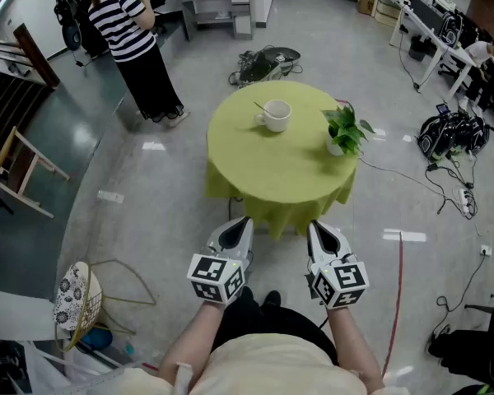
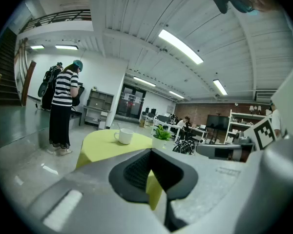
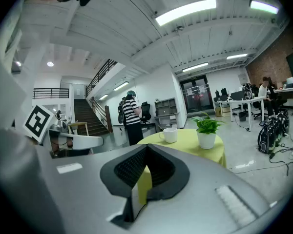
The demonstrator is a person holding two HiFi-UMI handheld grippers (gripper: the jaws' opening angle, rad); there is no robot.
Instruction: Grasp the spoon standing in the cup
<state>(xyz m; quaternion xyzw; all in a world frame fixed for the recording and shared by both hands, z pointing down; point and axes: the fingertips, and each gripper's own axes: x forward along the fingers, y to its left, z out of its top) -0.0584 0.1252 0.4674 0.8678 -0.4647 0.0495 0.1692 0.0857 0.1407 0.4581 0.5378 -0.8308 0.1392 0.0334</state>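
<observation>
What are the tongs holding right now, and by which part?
Nothing: the left tongs and the right tongs are both shut and empty, short of the table; the spoon stands untouched in the cup.

Head view looks steeply down on the round desk (image 1: pixel 272 167) from a little back; both gripper views face it low, nearly level, sharing its cup (image 1: pixel 276 115).

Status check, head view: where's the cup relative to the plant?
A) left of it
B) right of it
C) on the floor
A: the cup, with the spoon in it, stands left of the plant on the table.
</observation>
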